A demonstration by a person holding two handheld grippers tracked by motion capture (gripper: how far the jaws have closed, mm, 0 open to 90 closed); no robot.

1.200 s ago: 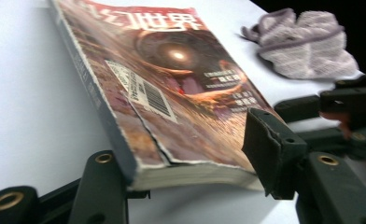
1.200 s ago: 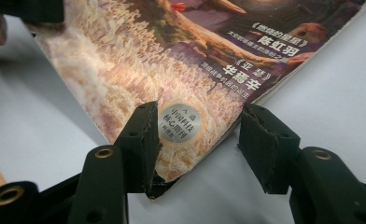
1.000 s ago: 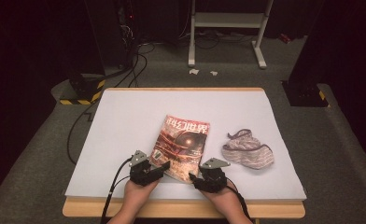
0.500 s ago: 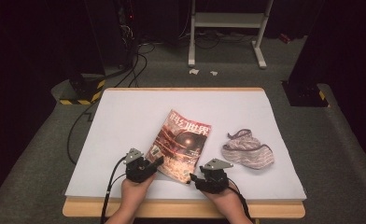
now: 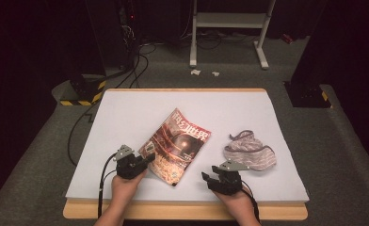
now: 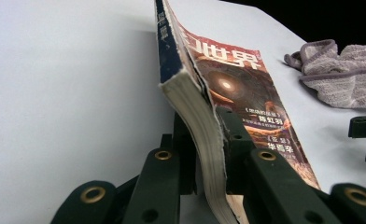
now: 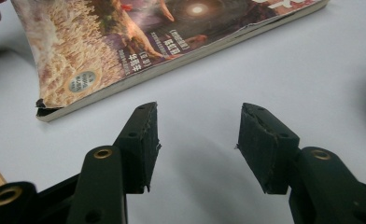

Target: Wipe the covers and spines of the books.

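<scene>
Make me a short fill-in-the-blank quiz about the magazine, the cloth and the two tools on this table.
1. The left tool is shut on the edge of the ____.
2. The right tool has its jaws ____, with nothing between them.
3. In the high view, the crumpled cloth lies to the ____ of the magazine.
4. The table has a ____ top.

Missing words: magazine; open; right; white
</scene>
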